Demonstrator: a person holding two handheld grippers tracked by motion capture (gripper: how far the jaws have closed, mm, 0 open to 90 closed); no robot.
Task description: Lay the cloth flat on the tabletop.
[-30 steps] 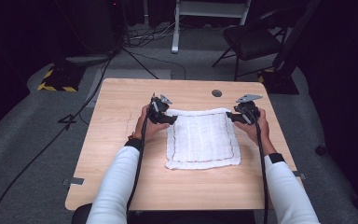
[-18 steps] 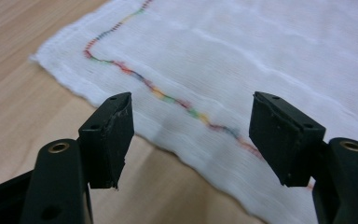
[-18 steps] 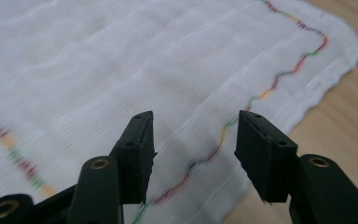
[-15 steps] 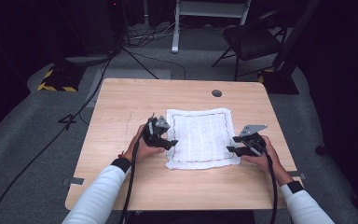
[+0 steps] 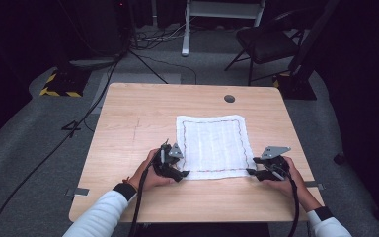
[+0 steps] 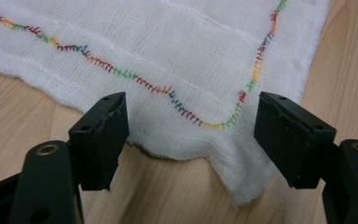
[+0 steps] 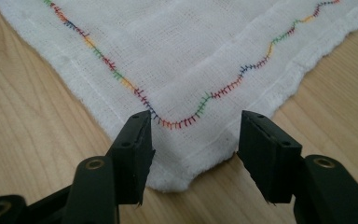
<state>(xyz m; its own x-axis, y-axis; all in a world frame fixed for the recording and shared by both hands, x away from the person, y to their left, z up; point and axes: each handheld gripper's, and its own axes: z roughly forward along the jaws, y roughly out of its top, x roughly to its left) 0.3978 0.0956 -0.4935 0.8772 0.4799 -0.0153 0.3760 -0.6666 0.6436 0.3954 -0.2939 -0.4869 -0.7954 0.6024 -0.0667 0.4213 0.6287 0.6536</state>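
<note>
Lying flat, cloth [image 5: 213,144] between open jaws.

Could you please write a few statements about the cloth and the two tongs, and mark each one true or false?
1. The white cloth lies flat on the wooden table. True.
2. The left tongs are clamped shut on the cloth. False: their jaws stand open around a near corner.
3. The right tongs are at the cloth's far edge. False: they are at its near corner.
4. Multicoloured stitching runs along the cloth's border. True.
</note>
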